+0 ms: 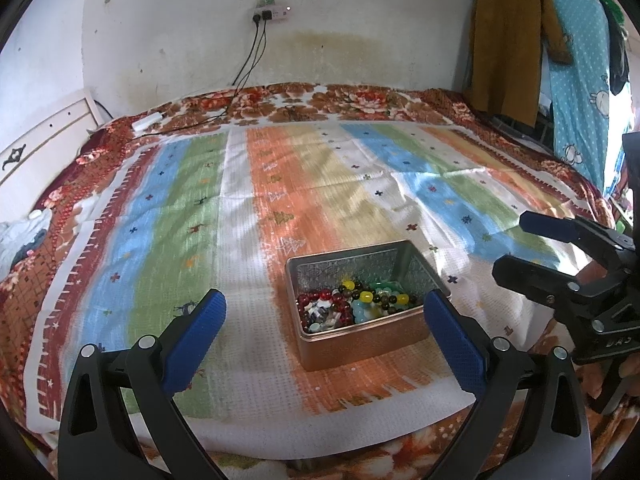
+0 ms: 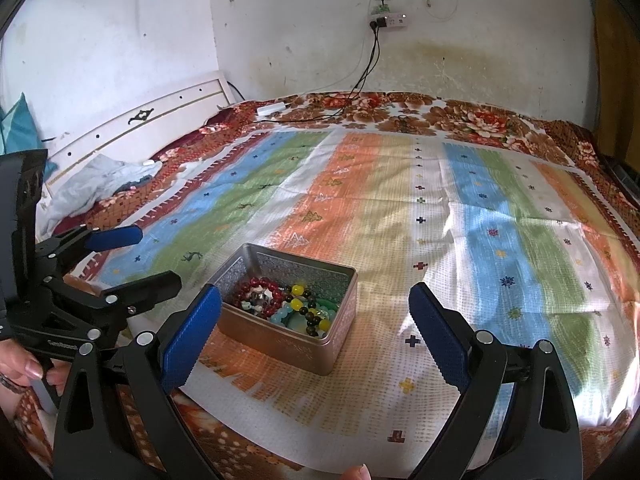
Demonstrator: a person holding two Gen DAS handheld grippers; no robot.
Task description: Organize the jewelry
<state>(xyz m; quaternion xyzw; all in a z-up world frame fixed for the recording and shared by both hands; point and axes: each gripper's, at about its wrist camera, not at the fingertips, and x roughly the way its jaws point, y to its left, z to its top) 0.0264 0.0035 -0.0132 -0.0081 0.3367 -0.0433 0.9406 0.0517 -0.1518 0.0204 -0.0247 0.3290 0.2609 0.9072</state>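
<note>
Left wrist view: the left gripper (image 1: 324, 332) is held above a striped cloth (image 1: 256, 216) spread over a floral blanket (image 1: 360, 100) on a bed. Its 2 blue-padded fingers (image 1: 196, 336) stand wide apart and grip nothing. Between and just beyond them sits a rectangular metal tin (image 1: 360, 340), lid off, resting on an orange stripe of the cloth. Inside the tin lie beaded bracelets (image 1: 352, 304): dark red beads at the left, yellow and dark beads in the middle, pale blue and green beads toward the right, heaped against the near wall. The right gripper (image 1: 516, 248) enters from the right edge, level with the tin and apart from it, its jaws parted and empty.

Right wrist view: the right gripper (image 2: 316, 332) likewise hangs over the cloth (image 2: 400, 208) with its blue-padded fingers (image 2: 436, 332) spread wide, nothing between them. The tin (image 2: 320, 344) lies left of centre, its near left corner just beside the left finger, though contact cannot be told. The bracelets (image 2: 288, 304) fill its near half. The left gripper (image 2: 132, 258) shows at the left edge, open, beside the tin. A white wall (image 2: 280, 40) behind the bed carries a power strip (image 2: 386, 21) with 2 dark cables running down to the blanket (image 2: 460, 116).
</note>
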